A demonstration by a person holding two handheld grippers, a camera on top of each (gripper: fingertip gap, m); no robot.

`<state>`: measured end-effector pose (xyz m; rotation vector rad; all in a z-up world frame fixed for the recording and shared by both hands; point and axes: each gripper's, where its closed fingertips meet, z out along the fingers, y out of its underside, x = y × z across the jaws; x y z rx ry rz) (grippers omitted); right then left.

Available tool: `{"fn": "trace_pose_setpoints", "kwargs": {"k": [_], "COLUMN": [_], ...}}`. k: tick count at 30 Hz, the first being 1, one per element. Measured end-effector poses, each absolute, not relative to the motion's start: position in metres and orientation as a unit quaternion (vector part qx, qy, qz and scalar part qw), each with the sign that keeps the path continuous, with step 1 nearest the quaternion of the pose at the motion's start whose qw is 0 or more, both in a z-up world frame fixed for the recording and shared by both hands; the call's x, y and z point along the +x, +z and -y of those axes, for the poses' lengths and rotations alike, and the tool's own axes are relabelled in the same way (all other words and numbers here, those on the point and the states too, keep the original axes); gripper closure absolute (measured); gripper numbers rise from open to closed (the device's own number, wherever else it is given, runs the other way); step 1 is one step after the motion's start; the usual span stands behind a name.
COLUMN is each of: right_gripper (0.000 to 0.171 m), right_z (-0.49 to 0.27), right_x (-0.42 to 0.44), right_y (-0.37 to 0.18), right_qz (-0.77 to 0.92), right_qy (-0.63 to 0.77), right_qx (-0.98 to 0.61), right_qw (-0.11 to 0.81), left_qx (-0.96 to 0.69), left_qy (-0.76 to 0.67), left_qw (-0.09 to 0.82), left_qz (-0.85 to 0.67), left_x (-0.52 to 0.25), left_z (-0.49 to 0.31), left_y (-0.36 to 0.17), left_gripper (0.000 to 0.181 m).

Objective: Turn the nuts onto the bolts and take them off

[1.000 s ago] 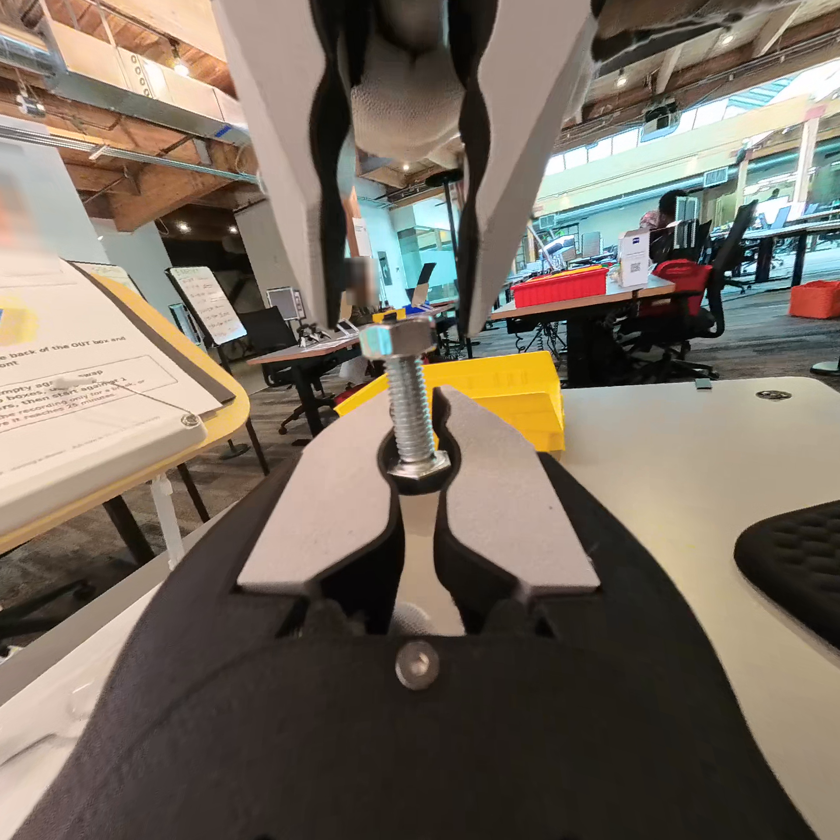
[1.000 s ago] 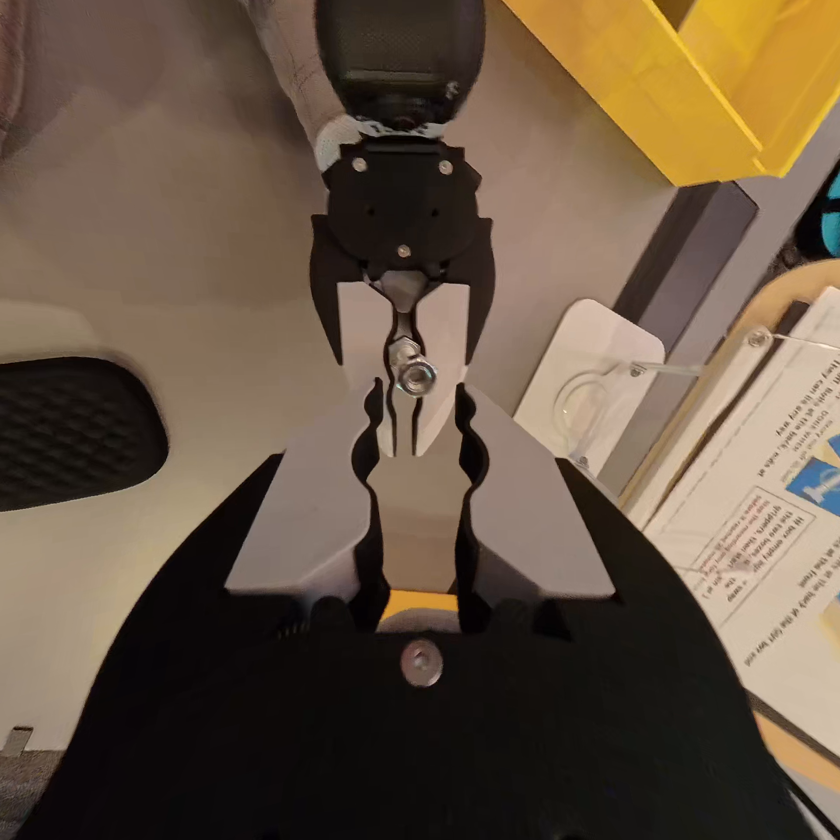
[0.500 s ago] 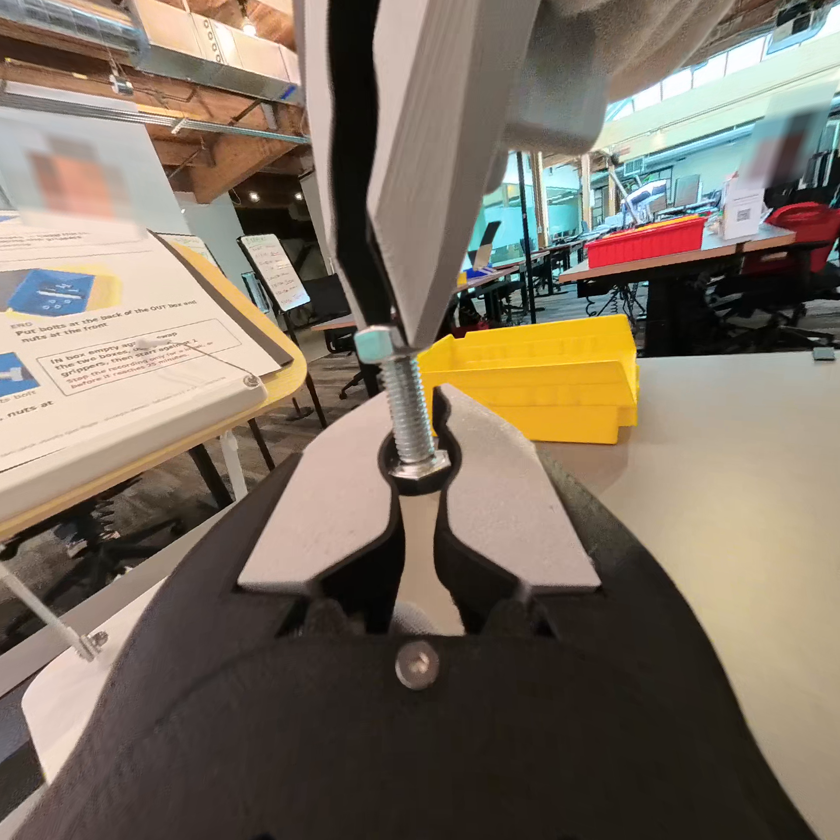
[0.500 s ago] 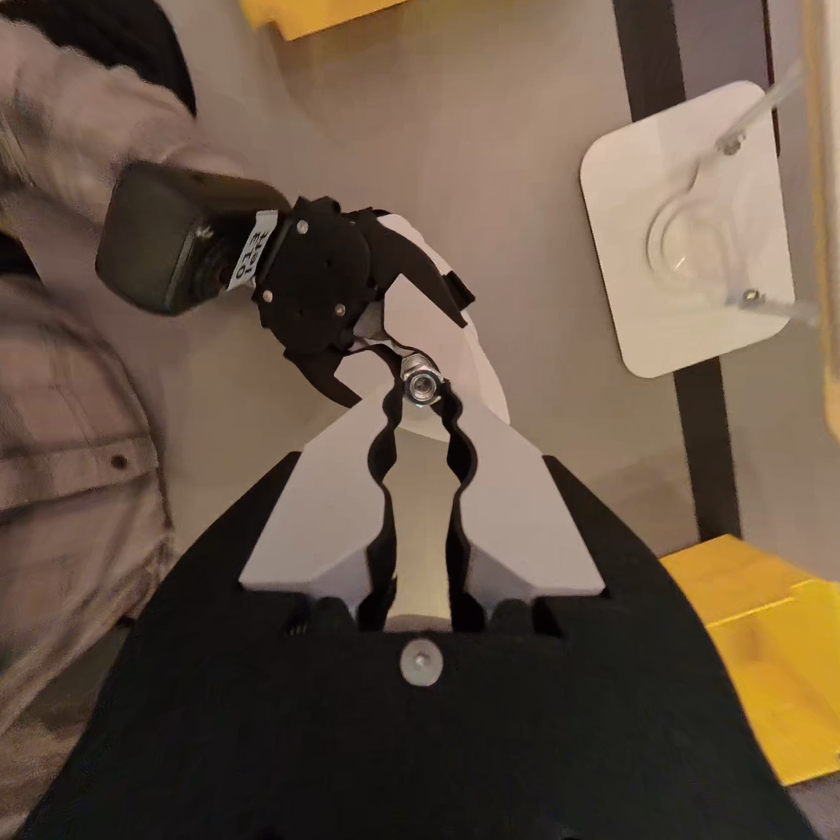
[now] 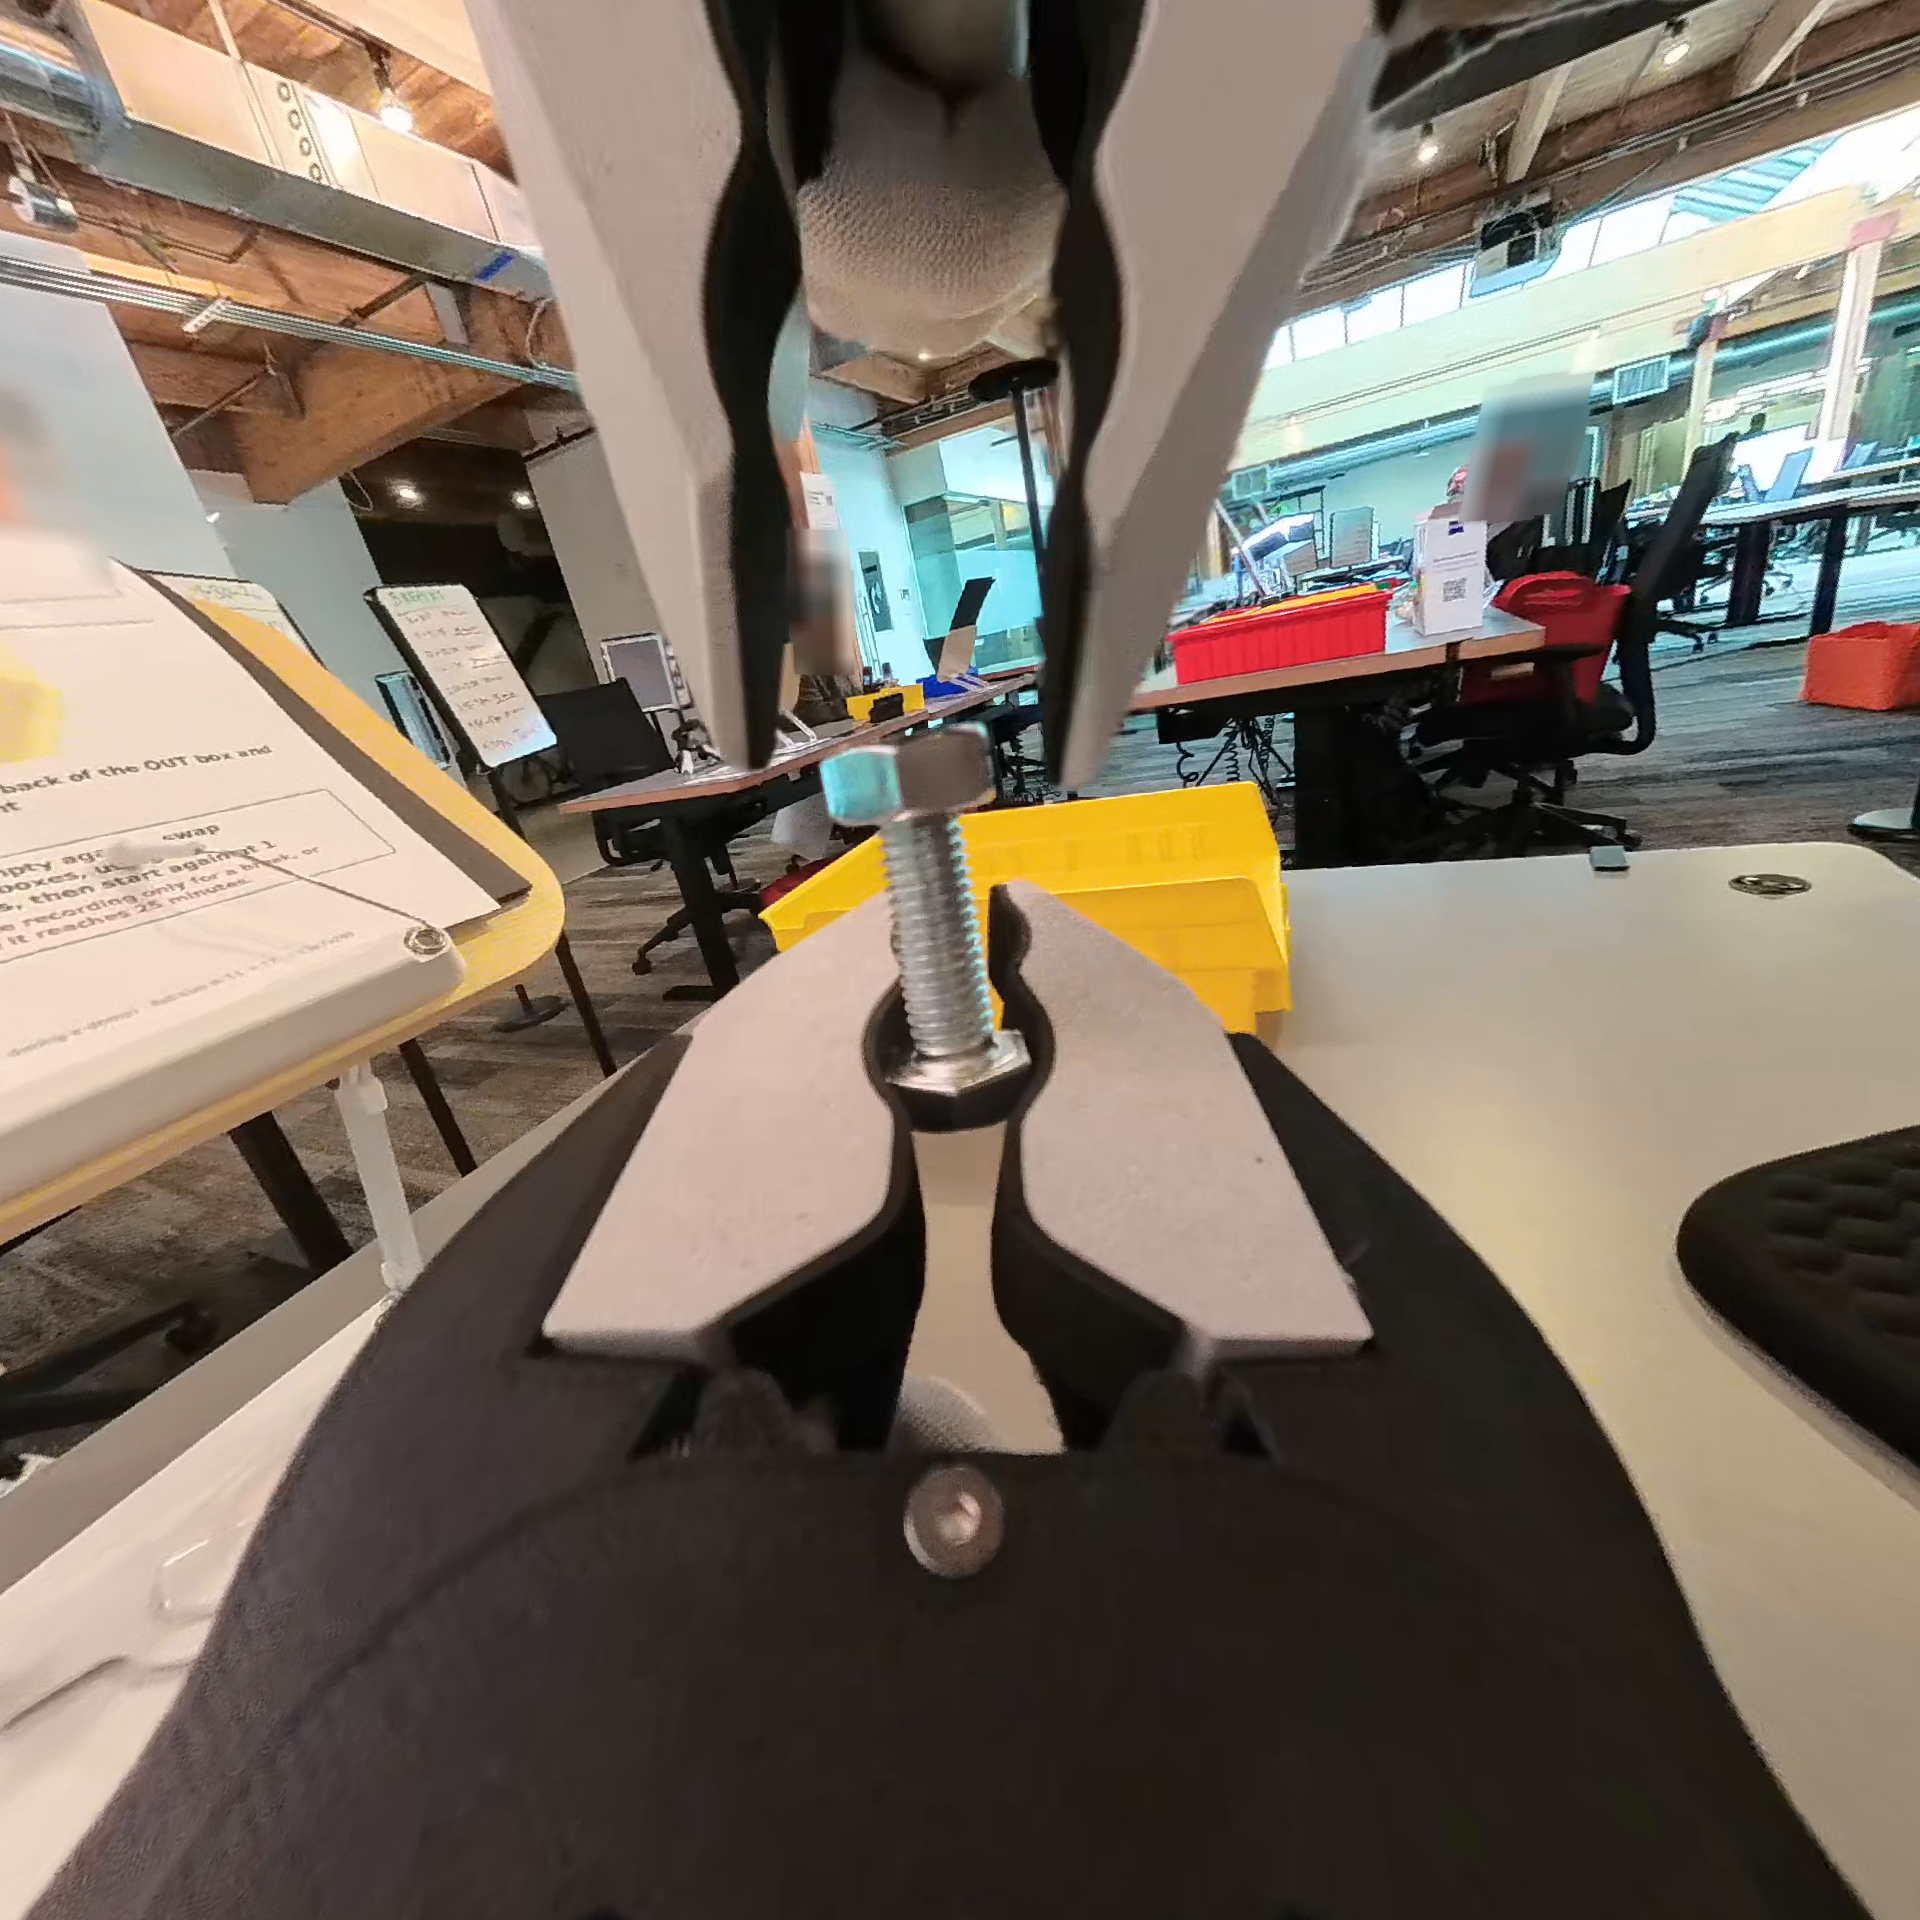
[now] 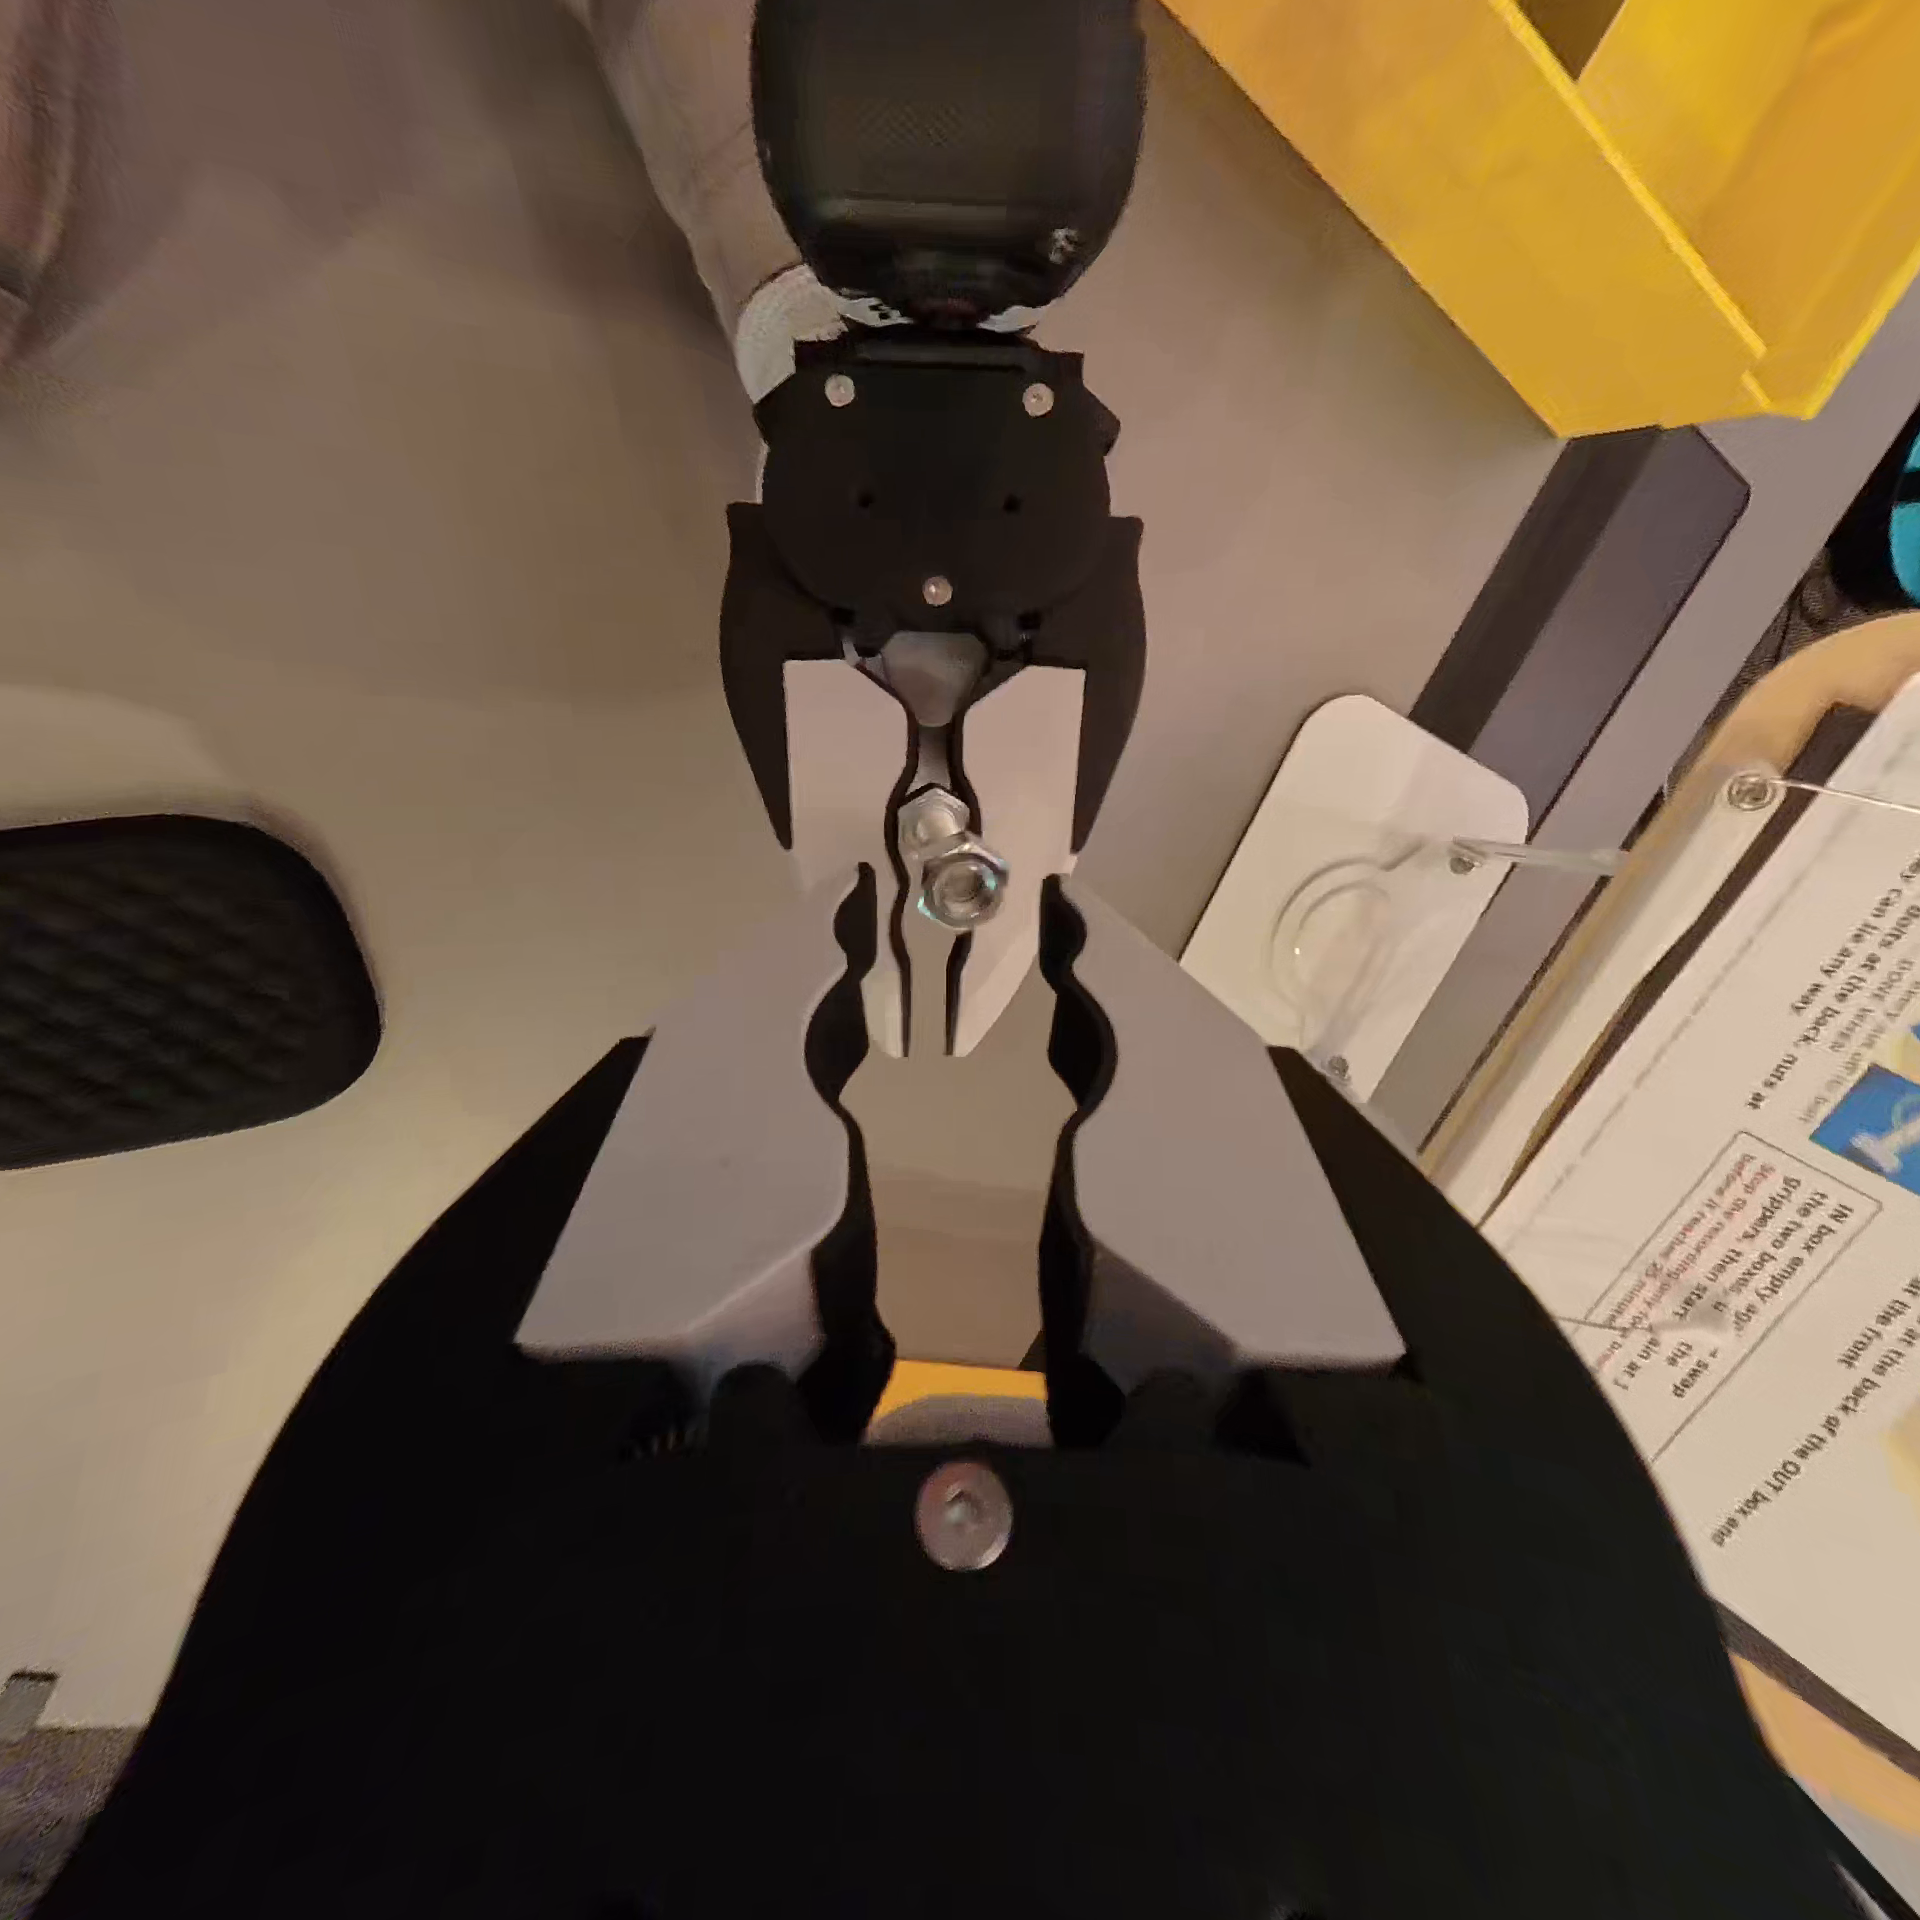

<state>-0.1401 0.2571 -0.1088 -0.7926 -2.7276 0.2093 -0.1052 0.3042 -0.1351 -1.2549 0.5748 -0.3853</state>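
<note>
left gripper [image 5: 951, 997]: clamped on bolt head, fingers nearly together, shank standing upright out of the notch
bolt [image 5: 935, 935]: threaded end up, head down between left fingers, held above the table
nut [image 5: 906, 781]: at top of bolt thread, only just on, hex faces clear
right gripper [image 6: 956, 914]: spread wide, holding nothing, pointing down at bolt, one tip either side of the nut, not touching it
right fingers [image 5: 644, 364]: above bolt in left wrist view, tips level with nut top
yellow bin [image 5: 1132, 883]: on table behind bolt
table [image 5: 1507, 1039]: pale top, under and right of bolt
black pad [image 5: 1818, 1268]: on table, right of bolt
instruction sheet [image 5: 156, 831]: on tilted board left of bolt, beyond table edge
</note>
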Motion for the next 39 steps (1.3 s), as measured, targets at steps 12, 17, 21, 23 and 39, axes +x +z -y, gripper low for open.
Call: {"fn": "trace_pose_setpoints", "kwargs": {"k": [12,17,21,23,39], "right_gripper": [0.156,0.147,0.133,0.134,0.155], "right_z": [-0.265,-0.261,-0.262,-0.256,-0.258], "right_x": [-0.147,-0.143,-0.141,-0.139,-0.134], "right_y": [-0.115,-0.115,-0.103,-0.101,-0.113], "right_qz": [0.784,0.794,0.879,0.907,0.942], "right_qy": [0.143,0.145,0.106,0.1,0.053], "right_qx": [-0.597,-0.582,-0.442,-0.384,-0.31], "right_qw": [0.091,0.102,0.142,0.141,0.12], "left_qx": [-0.596,-0.593,-0.585,-0.582,-0.584], "left_qy": [-0.129,-0.131,-0.143,-0.149,-0.136], "left_qw": [0.756,0.755,0.758,0.758,0.757], "left_qz": [-0.237,-0.248,-0.253,-0.255,-0.259], "left_x": [-0.118,-0.112,-0.11,-0.109,-0.106], "left_z": [-0.316,-0.314,-0.31,-0.309,-0.31], "left_y": [-0.141,-0.142,-0.138,-0.137,-0.139], "left_gripper": [0.172,0.172,0.172,0.172,0.172]}}
